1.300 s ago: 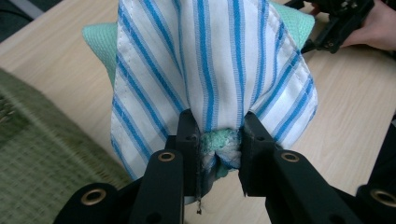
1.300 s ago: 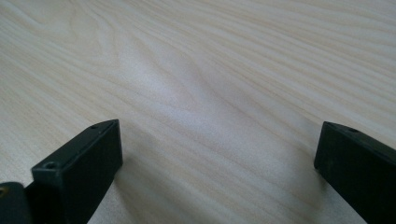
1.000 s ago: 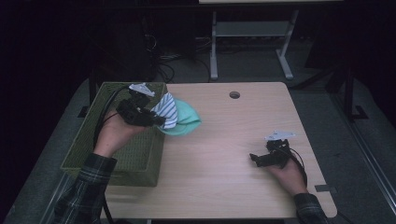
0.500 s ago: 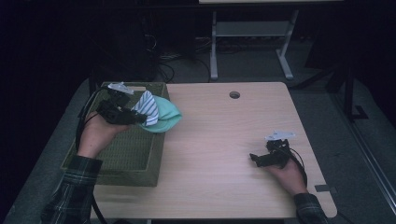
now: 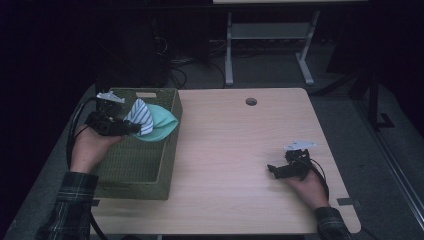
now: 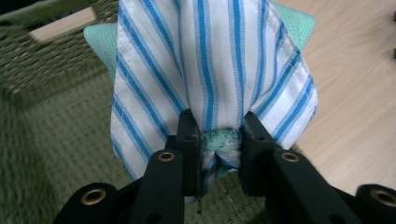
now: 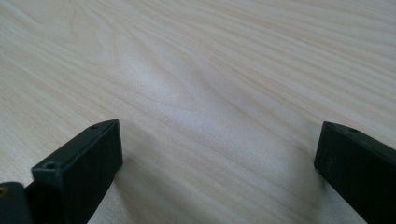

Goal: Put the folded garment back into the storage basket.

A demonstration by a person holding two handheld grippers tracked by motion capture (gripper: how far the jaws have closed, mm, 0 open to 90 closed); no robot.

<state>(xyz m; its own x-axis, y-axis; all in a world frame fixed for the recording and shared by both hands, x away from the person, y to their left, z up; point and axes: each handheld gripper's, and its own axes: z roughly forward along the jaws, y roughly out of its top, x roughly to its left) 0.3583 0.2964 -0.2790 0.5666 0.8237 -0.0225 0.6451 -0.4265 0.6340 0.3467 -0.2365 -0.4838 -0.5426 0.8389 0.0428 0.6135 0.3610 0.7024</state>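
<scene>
I'm holding the left claw (image 5: 134, 128) pinched on the bunched cloths (image 5: 150, 120), which are hanging over the basket (image 5: 150, 172), inside its right wall. Drop is straight down. Right claw (image 5: 272, 170) is resting spread on the worktop (image 5: 225, 145), well away from the basket.

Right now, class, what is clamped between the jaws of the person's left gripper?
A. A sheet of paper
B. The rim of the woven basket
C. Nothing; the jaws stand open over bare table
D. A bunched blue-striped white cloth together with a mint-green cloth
D: in the left gripper view, the left gripper pinches the bunched striped cloth and mint-green cloth over the green woven basket.
</scene>
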